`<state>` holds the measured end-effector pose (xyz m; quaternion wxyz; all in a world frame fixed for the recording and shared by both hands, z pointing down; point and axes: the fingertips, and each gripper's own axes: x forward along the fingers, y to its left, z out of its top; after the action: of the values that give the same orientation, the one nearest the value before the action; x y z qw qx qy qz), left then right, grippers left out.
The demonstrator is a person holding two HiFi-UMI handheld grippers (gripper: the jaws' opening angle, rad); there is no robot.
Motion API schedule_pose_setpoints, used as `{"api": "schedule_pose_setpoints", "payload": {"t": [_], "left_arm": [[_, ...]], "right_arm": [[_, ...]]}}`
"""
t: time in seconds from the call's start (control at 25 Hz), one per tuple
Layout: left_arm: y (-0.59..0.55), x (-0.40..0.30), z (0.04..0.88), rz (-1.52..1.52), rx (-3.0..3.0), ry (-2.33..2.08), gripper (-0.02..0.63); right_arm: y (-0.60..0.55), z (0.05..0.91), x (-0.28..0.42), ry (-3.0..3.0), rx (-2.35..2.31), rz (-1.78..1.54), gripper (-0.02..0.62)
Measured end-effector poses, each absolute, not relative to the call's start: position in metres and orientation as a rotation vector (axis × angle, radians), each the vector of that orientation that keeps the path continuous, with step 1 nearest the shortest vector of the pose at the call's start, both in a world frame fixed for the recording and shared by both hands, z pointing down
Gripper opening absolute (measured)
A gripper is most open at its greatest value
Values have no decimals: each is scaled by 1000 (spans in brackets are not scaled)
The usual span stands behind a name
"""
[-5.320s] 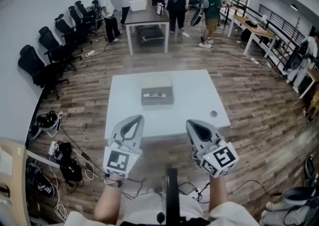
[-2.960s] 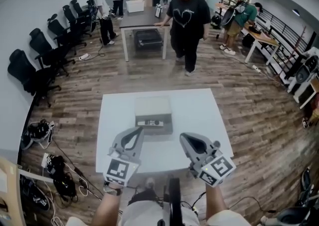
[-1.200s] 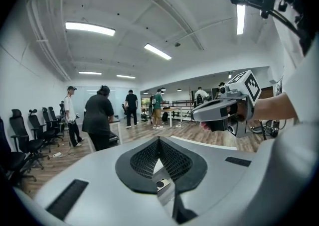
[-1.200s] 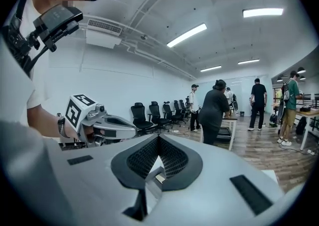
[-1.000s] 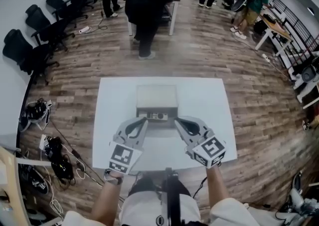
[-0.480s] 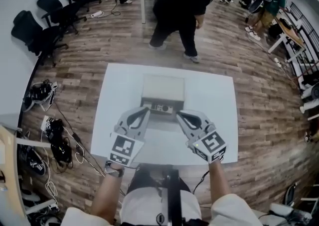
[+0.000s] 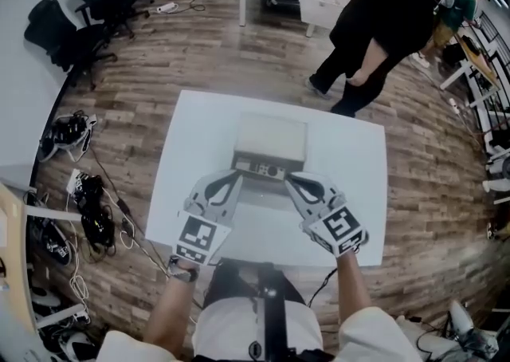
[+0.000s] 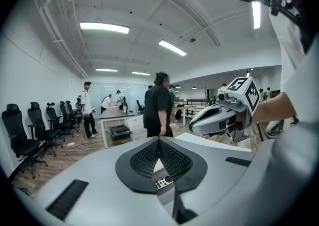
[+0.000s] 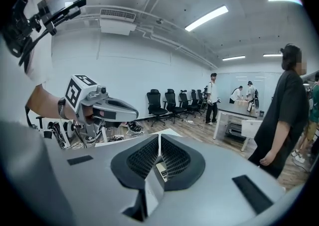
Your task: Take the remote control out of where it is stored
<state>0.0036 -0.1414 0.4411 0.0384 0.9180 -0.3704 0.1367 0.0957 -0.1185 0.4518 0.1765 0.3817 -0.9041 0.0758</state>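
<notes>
The remote control (image 7: 261, 167) lies lengthwise in the open front of a grey box (image 7: 271, 135), its buttons facing up, on the side of the box that faces the near edge of the white table (image 7: 351, 193). The box stands about midway between the table's left and right edges, nearer the far edge.

The left gripper (image 7: 237, 179) has its jaws pressed together with nothing between them, its tip just short of the remote's left end. The right gripper (image 7: 290, 180) is likewise closed and empty, its tip by the remote's right end. Whether either tip touches the box cannot be told.

Beyond the table's far right corner a person in black (image 7: 382, 25) walks across the wooden floor. Cables (image 7: 88, 209) lie on the floor off the left edge, with office chairs (image 7: 80, 9) farther back.
</notes>
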Motion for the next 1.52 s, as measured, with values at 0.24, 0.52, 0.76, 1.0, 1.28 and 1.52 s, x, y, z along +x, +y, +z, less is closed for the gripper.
{"api": "schedule_pose_setpoints", "payload": {"t": [0.24, 0.52, 0.76, 1.0, 1.28, 1.52], "left_arm": [[-139, -1, 447, 399, 2813, -1100, -12], [-141, -3, 465, 448, 2779, -1091, -12], [-148, -7, 477, 463, 2751, -1112, -12], [-148, -12, 491, 486, 2706, -1116, -12], [-149, -17, 504, 502, 2675, -1112, -12], [-151, -24, 513, 519, 2659, -1104, -11]], "right_arm": [[-127, 467, 86, -2535, 1019, 196, 0], [-137, 496, 83, -2511, 917, 211, 0], [-147, 517, 76, -2483, 865, 198, 32], [-159, 545, 75, -2410, 840, 185, 32], [-169, 588, 71, -2311, 794, 183, 49], [-175, 617, 64, -2247, 769, 219, 66]]}}
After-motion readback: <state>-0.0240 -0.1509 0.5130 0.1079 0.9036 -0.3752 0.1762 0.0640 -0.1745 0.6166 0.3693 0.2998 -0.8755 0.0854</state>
